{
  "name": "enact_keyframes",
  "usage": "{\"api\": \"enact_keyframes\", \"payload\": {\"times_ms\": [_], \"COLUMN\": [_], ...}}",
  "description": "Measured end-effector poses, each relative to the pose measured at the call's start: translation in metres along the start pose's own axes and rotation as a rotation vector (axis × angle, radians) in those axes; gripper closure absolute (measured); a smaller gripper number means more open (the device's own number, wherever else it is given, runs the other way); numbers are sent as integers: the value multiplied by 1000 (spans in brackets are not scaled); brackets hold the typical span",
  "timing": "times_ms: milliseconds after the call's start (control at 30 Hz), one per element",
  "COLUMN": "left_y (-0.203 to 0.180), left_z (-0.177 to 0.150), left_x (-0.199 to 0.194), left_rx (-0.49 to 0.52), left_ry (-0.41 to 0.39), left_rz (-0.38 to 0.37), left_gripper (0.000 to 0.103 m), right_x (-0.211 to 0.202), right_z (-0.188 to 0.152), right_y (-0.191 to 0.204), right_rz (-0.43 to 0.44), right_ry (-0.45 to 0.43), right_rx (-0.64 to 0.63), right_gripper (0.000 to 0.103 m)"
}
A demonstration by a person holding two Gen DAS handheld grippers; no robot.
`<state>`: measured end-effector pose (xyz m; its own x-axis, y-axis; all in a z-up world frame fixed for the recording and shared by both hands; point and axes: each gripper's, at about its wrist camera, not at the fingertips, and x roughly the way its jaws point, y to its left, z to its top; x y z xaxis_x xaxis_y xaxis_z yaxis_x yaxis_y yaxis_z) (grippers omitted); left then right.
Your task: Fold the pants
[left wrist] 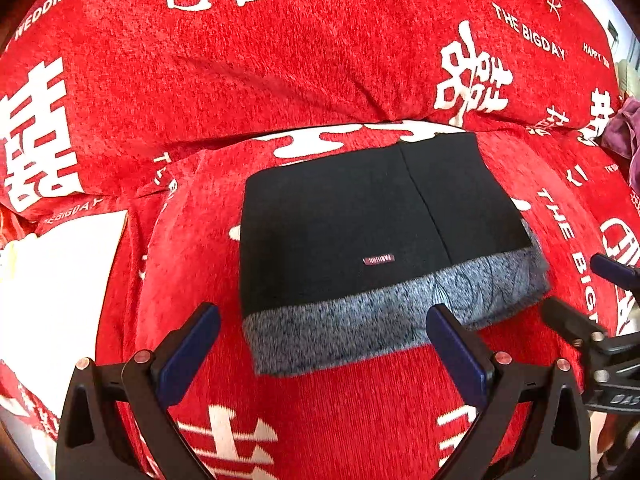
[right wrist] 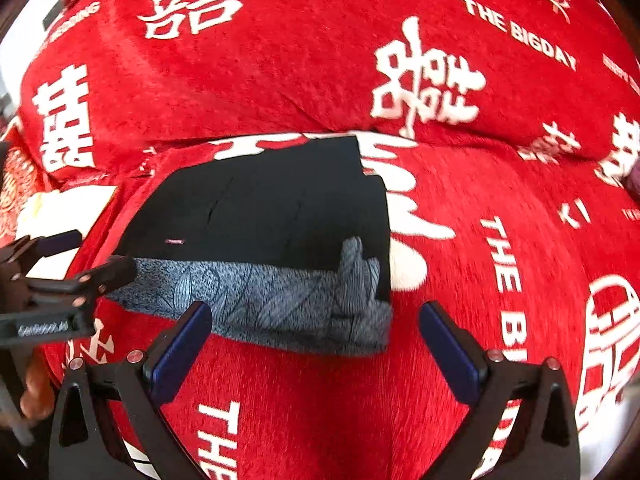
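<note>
Left wrist view: my left tool [left wrist: 322, 320] hangs spread wide and empty over the red plush bedspread with white wedding lettering [left wrist: 280, 60], its blue-padded fingers [left wrist: 188, 356] just short of the folded black pants with a grey fleecy lining band [left wrist: 360, 220]. The pants lie flat as a compact rectangle on the bedspread, a small pink label [left wrist: 378, 260] on top, the grey band at the near edge. My right tool [left wrist: 600, 292] shows at the right edge, just beside the pants. In the right wrist view, my right tool [right wrist: 314, 318] is likewise spread and holds nothing, at the pants' [right wrist: 260, 216] near right corner.
</note>
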<state>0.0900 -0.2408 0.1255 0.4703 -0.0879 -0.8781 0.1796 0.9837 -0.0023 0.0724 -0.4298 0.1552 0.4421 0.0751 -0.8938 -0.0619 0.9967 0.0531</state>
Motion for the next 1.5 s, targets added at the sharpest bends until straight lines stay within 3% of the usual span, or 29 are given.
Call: {"api": "enact_keyframes", "payload": {"times_ms": [200, 567, 1500], "left_y": [2, -3, -5], "left_z": [-12, -29, -34], "left_x": [-13, -21, -20], "left_rx": [-37, -34, -41], "left_ry": [-10, -29, -6], "left_rz": [-59, 24, 9], "left_gripper": [0, 0, 0], "right_x": [6, 12, 15], "right_z": [-13, -20, -18], "right_y": [12, 23, 25], "right_rz": [-42, -56, -70], "right_ry": [48, 73, 91], "right_rx": [-9, 14, 17], "right_gripper": [0, 0, 0]}}
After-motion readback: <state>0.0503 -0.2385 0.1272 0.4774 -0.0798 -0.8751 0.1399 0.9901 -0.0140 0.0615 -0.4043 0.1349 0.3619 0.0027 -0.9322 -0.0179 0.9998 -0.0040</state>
